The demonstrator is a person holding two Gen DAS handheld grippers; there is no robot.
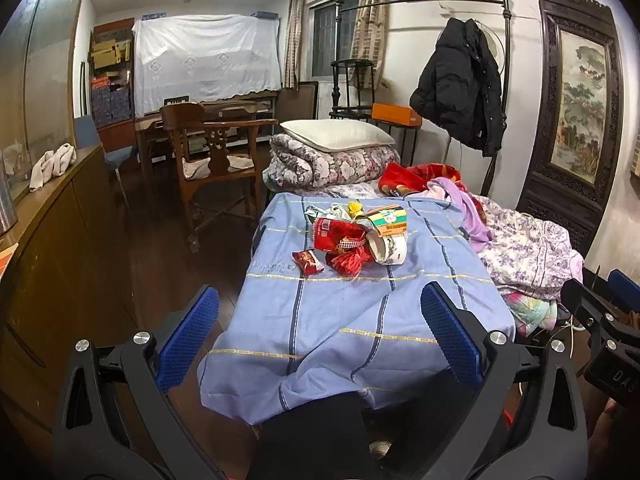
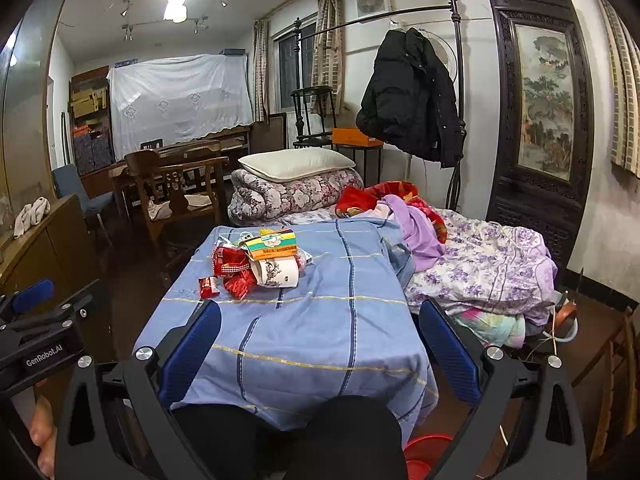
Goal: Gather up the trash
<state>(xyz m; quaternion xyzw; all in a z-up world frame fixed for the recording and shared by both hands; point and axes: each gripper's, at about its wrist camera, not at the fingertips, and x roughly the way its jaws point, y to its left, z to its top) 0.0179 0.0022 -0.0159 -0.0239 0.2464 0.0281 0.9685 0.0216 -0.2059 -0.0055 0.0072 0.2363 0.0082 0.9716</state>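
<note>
A heap of trash [image 1: 356, 236] lies on the far half of a table under a blue checked cloth [image 1: 352, 320]: red wrappers, a white paper cup on its side [image 1: 387, 249], a yellow-green striped carton [image 1: 387, 219] and a small red packet [image 1: 307, 262] apart at the left. The right wrist view shows the same heap [image 2: 256, 260], with the cup [image 2: 276, 273] and the small packet [image 2: 208, 286]. My left gripper [image 1: 320, 312] hangs open over the near edge of the cloth, nothing between its blue pads. My right gripper [image 2: 320, 320] is open too, short of the heap.
A bed with piled bedding [image 2: 480, 264] and a pillow [image 2: 296, 164] adjoins the table at the right and behind. A wooden armchair [image 1: 216, 156] and a low cabinet [image 1: 52, 240] stand at the left. A red bin [image 2: 424, 452] sits below the table's near right corner.
</note>
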